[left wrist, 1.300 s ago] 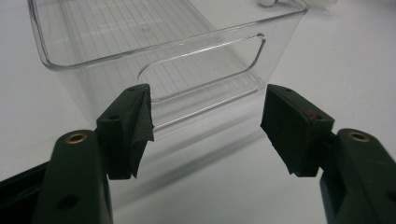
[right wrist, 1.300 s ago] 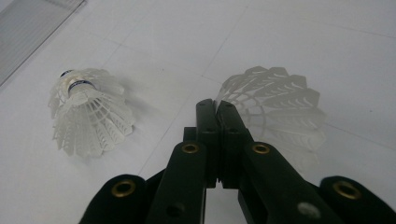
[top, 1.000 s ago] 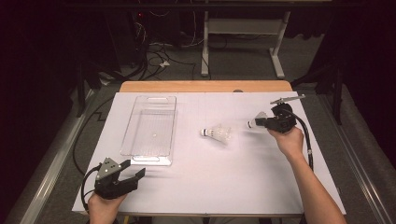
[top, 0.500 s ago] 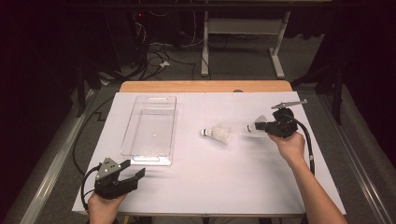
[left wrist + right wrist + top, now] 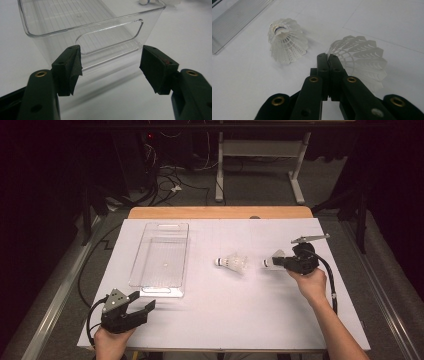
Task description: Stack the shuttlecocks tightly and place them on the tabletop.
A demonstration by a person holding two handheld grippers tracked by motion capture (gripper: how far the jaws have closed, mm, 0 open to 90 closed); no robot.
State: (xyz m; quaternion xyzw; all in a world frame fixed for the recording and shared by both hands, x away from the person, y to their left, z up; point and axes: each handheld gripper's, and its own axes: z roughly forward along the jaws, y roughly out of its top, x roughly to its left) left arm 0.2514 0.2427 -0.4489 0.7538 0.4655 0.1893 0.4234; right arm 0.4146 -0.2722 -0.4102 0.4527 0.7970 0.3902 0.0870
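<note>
- Table (image 5: 225, 320): white top, same layout as a second ago.
- Bin (image 5: 159, 291): clear, empty, on the left half of the table, not shifted. No shuttlecock in it yet.
- Left gripper (image 5: 145, 301): parked at the near left corner, jaws wide apart with nothing between them, pointing at the bin's near end wall. No change.
- Right gripper (image 5: 280, 261): the only mover. It has crept slightly toward the person's side, jaws pressed together on the skirt edge of the held shuttlecock (image 5: 271, 259).
- Held shuttlecock: at the jaw tips, right of centre, well apart from the bin. Can't tell if it is clear of the table.
- Loose shuttlecock (image 5: 233, 262): lies on its side between the bin and the right gripper, untouched.
- Judgement: the grip is secured and the carry to the bin has barely begun. The loose one comes after.
</note>
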